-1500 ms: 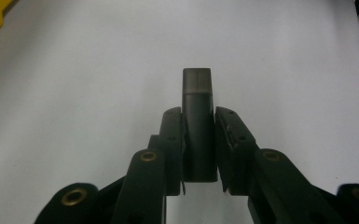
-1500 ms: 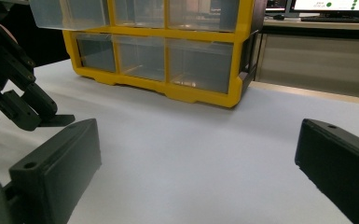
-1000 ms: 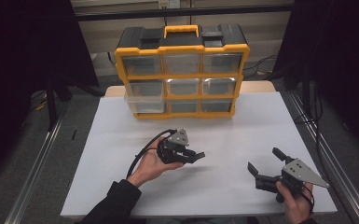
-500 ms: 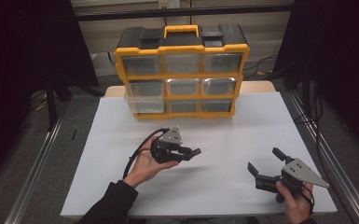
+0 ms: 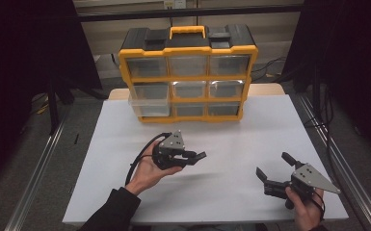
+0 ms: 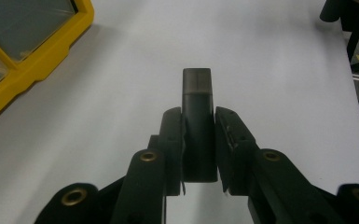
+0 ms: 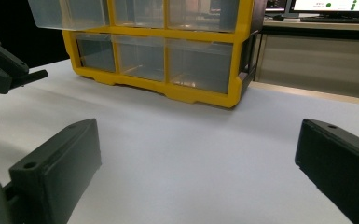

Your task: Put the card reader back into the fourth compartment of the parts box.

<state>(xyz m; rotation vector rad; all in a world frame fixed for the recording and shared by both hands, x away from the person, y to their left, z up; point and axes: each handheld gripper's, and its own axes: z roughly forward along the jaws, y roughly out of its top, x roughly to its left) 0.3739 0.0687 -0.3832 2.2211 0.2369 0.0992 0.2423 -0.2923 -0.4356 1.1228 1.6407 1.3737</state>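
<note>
My left gripper (image 5: 192, 156) lies in the person's upturned palm over the middle of the white table (image 5: 231, 139). It is shut on a small dark rectangular block (image 6: 196, 88) that sticks out past the jaws toward the right. In the left gripper view, my left gripper (image 6: 198, 116) has both pads pressed on the block's sides. My right gripper (image 5: 273, 165) rests near the front right edge, open and holding nothing. In its own view my right gripper (image 7: 198, 140) has its jaws wide apart over bare table.
A yellow and black organizer (image 5: 188, 72) with clear drawers stands at the back of the table. Its middle-left drawer (image 5: 147, 102) is pulled out a little. In the right gripper view the organizer (image 7: 168, 46) is straight ahead and the left gripper (image 7: 4, 65) is at the far left.
The left hand has drifted slightly to the left with the block still in the jaws. The right gripper has stayed put.
</note>
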